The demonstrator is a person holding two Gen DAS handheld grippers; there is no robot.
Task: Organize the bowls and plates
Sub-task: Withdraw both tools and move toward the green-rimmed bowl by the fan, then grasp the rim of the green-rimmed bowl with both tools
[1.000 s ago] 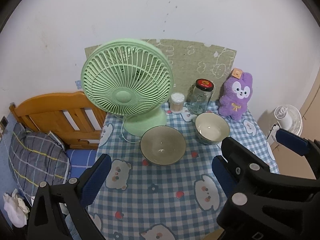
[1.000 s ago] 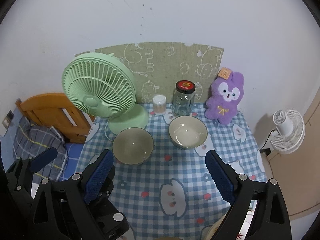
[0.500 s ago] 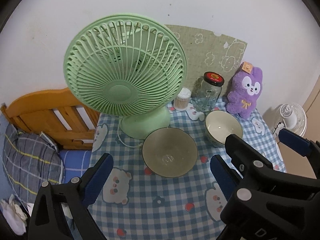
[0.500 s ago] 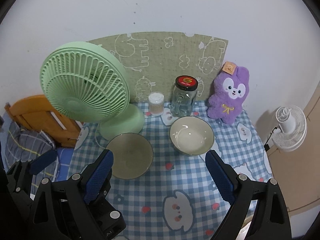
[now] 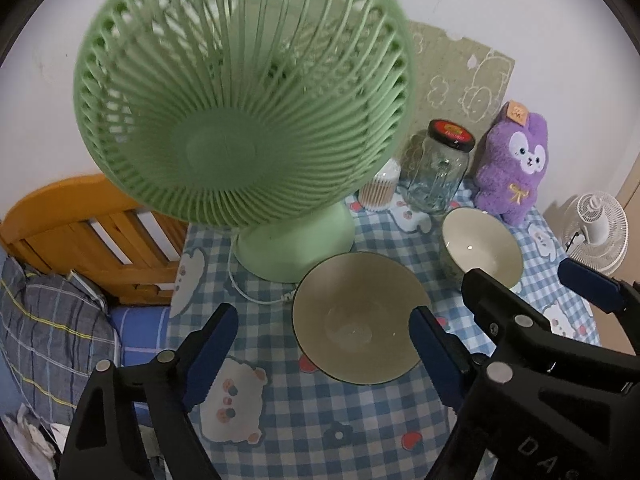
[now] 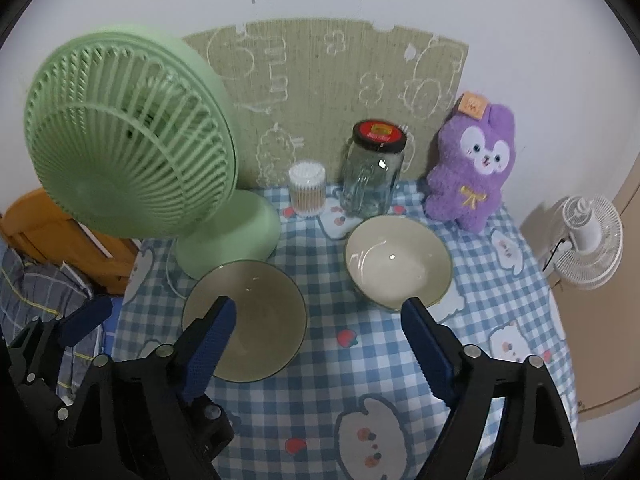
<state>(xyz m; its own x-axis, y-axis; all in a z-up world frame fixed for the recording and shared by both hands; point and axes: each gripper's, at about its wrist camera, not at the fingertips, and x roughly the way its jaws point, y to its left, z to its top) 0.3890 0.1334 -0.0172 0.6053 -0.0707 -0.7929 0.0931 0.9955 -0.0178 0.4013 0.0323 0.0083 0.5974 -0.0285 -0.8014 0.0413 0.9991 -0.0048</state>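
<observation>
left tongs (image 5: 322,344) wide, empty, now closer over the dark-rimmed olive ceramic bowl (image 5: 360,318) | right tongs (image 6: 320,340) wide, empty, nearing the cream glazed bowl (image 6: 398,262) | both bowls apart on checked counter (image 6: 320,420) | approach advanced since earlier, stacking not begun

Our left gripper (image 5: 322,344) and right gripper (image 6: 320,344) are black plastic frames with silver rivets and ribbed blue pads (image 6: 210,338); white lettering marks one at lower right.
</observation>
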